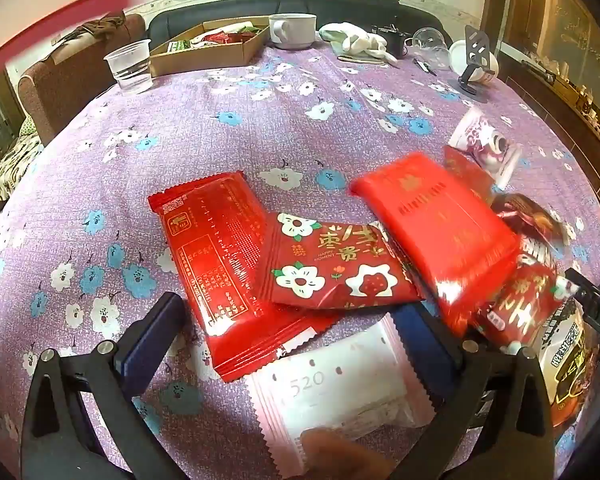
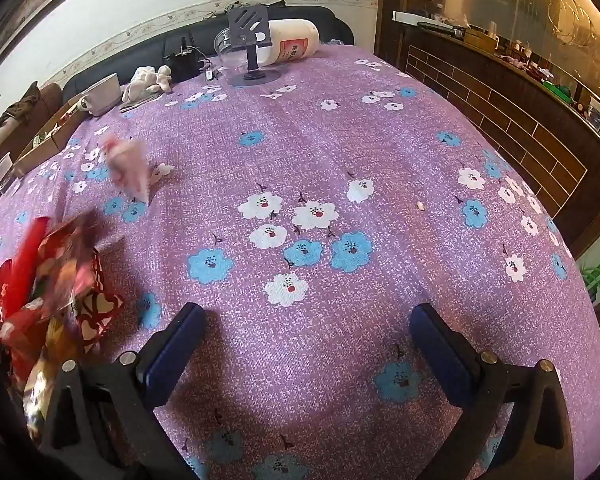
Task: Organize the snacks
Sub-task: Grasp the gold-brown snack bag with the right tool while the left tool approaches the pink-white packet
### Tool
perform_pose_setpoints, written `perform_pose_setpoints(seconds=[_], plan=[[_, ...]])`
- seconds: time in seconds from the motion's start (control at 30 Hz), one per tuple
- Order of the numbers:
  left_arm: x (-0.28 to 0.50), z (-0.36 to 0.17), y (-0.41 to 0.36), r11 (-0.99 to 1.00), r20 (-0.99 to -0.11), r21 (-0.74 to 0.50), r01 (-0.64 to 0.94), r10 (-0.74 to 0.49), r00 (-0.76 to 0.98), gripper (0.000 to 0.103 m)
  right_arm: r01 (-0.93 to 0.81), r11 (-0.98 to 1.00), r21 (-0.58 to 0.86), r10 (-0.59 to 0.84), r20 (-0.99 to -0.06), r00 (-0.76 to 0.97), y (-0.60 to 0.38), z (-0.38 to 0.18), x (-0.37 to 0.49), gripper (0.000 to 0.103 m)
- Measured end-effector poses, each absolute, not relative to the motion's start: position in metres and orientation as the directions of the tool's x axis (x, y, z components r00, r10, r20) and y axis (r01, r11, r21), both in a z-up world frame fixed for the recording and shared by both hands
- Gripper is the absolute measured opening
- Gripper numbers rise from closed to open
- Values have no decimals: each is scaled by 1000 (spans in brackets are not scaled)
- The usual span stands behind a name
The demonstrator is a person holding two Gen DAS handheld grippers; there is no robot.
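Several snack packets lie on the purple flowered tablecloth. In the left wrist view my left gripper is open over a red packet, a red flowered packet and a white packet marked 520. A blurred red packet tilts at the right over dark packets. A pink-white packet lies beyond. My right gripper is open and empty over bare cloth; the packet pile is at its left, blurred.
At the table's far edge stand a cardboard tray with snacks, a plastic cup, a white mug, a white cloth and a phone stand. A wooden counter is at the right.
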State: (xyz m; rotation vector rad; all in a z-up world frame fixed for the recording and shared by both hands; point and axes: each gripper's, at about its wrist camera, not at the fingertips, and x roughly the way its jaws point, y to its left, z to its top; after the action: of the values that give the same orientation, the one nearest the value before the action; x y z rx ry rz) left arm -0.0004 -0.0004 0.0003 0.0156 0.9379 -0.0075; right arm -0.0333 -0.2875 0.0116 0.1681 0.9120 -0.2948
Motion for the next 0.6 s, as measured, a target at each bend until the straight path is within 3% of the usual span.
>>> perform_pose_setpoints(seconds=[0.6], plan=[[0,1,-1,1000,-808,8,13,-1,589,103,321,947,8,-188,-796,575,-287,11,-33,103]])
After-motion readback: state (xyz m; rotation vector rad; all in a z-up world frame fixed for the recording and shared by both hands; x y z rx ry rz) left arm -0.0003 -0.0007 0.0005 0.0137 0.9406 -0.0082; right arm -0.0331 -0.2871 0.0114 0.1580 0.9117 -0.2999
